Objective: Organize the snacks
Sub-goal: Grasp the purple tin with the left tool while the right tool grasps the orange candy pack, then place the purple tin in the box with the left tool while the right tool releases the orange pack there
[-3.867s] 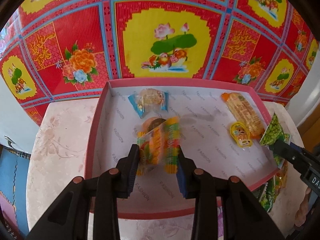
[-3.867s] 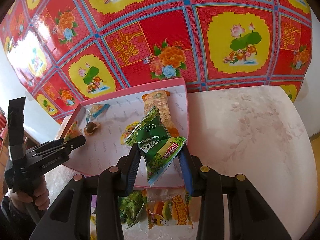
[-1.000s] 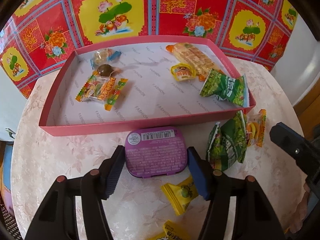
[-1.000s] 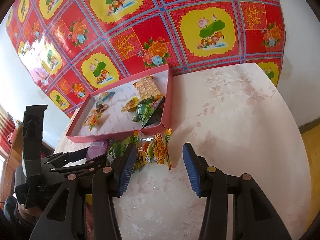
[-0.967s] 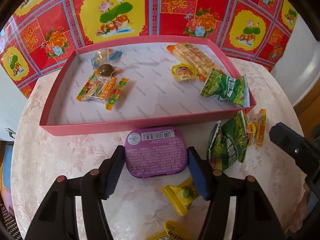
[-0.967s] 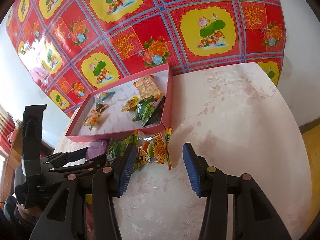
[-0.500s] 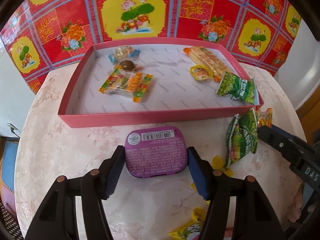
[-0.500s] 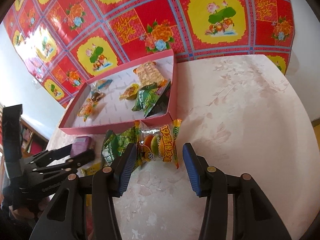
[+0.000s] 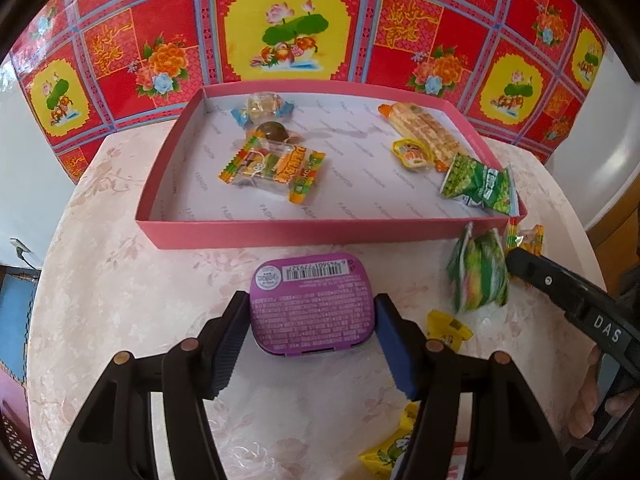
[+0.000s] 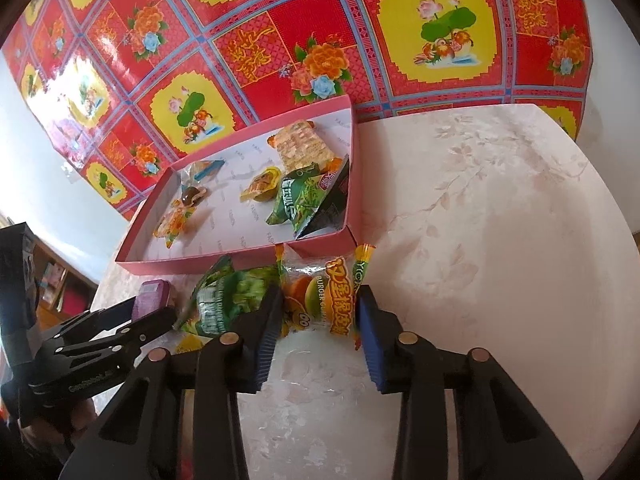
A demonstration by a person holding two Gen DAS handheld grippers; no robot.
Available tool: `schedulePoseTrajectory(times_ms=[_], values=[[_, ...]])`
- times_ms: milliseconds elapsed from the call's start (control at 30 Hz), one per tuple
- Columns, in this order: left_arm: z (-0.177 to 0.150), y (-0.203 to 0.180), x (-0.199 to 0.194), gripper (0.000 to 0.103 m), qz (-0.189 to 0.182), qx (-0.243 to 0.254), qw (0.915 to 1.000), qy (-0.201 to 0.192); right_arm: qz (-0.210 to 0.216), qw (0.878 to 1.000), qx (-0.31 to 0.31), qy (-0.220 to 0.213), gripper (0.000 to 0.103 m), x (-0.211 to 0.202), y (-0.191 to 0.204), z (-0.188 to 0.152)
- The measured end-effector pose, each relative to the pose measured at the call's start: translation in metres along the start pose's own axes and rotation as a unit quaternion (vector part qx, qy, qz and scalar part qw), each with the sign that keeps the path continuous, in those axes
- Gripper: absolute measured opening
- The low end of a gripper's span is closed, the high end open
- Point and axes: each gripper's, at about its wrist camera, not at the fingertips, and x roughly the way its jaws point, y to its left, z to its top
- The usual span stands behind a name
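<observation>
A pink tray holds several snacks: a burger-gummy pack, a green pea pack, a wafer bar. My left gripper is shut on a purple tin and holds it just in front of the tray's near wall. My right gripper has its pads on both sides of a burger-gummy pack lying on the table by the tray's corner; it looks shut on it. A green pack lies to its left.
Yellow candy wrappers lie on the pale marbled round table right of the tin. A red and yellow floral sheet covers the wall behind the tray. The table's right part is bare.
My left gripper has carried the purple tin up and toward the tray. My right gripper has moved forward and closed around the burger-gummy pack.
</observation>
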Motion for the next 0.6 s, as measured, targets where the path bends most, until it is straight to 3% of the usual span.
schedulePoseTrajectory(times_ms=[600], values=[[0.004,0.012,-0.024,0.066,-0.007,-0.009,0.9995,-0.030,0.000,1.000,-0.016,-0.022,0.037,-0.026,0.020,0.001]])
